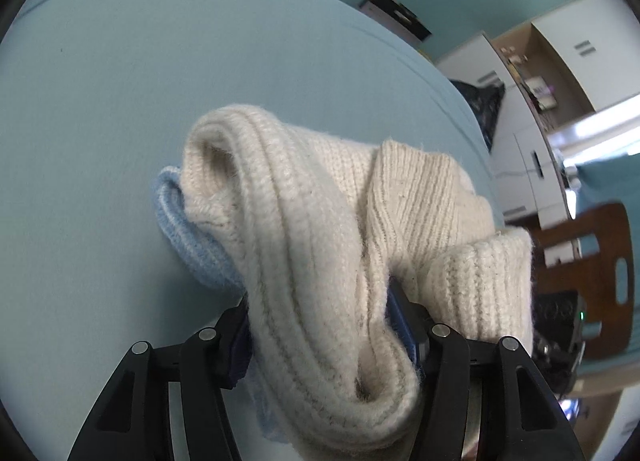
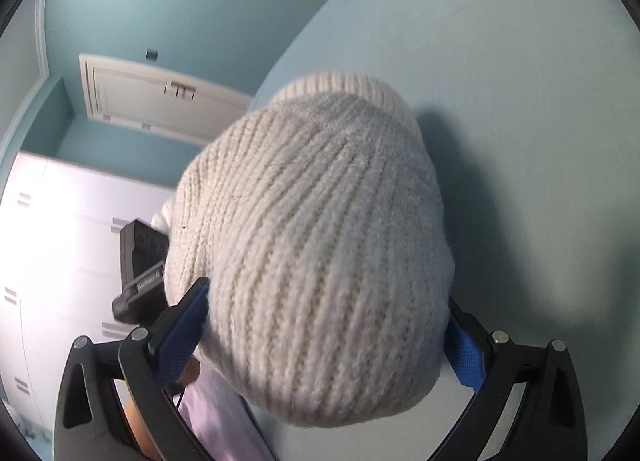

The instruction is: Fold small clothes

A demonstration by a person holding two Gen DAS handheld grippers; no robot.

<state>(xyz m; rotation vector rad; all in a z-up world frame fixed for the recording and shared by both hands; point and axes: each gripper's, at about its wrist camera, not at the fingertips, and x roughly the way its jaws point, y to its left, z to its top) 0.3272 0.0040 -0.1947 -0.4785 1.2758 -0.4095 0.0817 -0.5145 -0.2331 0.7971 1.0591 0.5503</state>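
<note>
Left gripper [image 1: 324,341]: fingers closed on a bunched fold of the cream knit garment [image 1: 320,221], which drapes forward over the pale blue bed sheet [image 1: 100,121], a light blue knit piece [image 1: 188,237] showing beneath it. Right gripper [image 2: 324,325]: fingers clamped on another rounded bundle of the same cream knit, held above the sheet, with white cupboards [image 2: 60,241] behind

cream ribbed knit garment [image 1: 304,245] over a pale blue knit [image 1: 188,237] (both plain), on a light teal sheet [image 1: 120,101].
</note>
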